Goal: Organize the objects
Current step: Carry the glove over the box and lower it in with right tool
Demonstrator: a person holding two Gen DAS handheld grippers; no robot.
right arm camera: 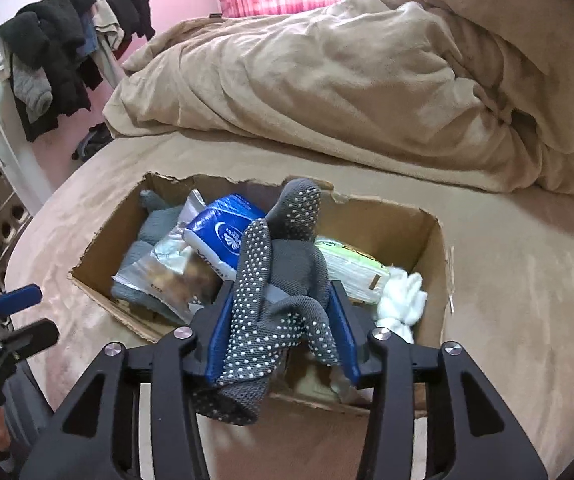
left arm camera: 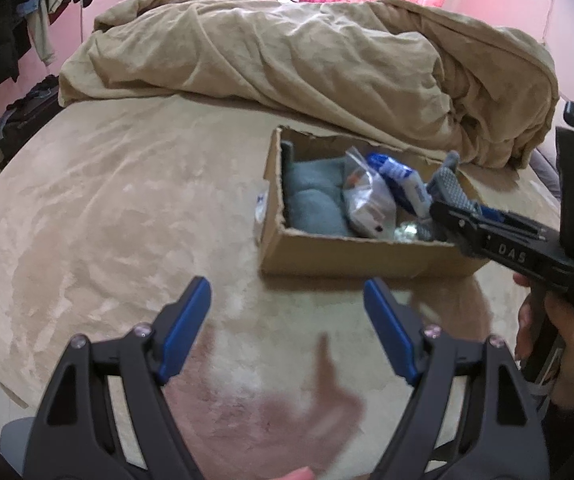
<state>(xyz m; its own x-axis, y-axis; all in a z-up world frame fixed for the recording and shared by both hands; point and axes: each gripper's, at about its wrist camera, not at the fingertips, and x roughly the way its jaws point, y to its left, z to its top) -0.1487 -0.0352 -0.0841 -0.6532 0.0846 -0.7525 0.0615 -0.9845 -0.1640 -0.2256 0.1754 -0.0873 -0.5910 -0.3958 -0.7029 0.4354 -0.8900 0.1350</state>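
An open cardboard box [right arm camera: 433, 248] sits on the bed, also in the left wrist view [left arm camera: 363, 254]. In it lie a grey-blue cloth [left arm camera: 313, 200], a clear plastic bag [right arm camera: 171, 264], a blue tissue pack [right arm camera: 223, 232], a green-white packet [right arm camera: 351, 268] and a white cloth [right arm camera: 401, 298]. My right gripper [right arm camera: 281, 308] is shut on a grey dotted glove [right arm camera: 283, 280] and holds it over the box's near edge; it shows from the side in the left wrist view [left arm camera: 453, 196]. My left gripper [left arm camera: 287, 320] is open and empty, over the bed left of and in front of the box.
A crumpled tan duvet [left arm camera: 307, 52] lies behind the box. A small clear packet [left arm camera: 262, 204] rests against the box's left wall. Dark clothes [right arm camera: 59, 48] hang at the left wall. A dark bag [left arm camera: 27, 120] lies on the floor beside the bed.
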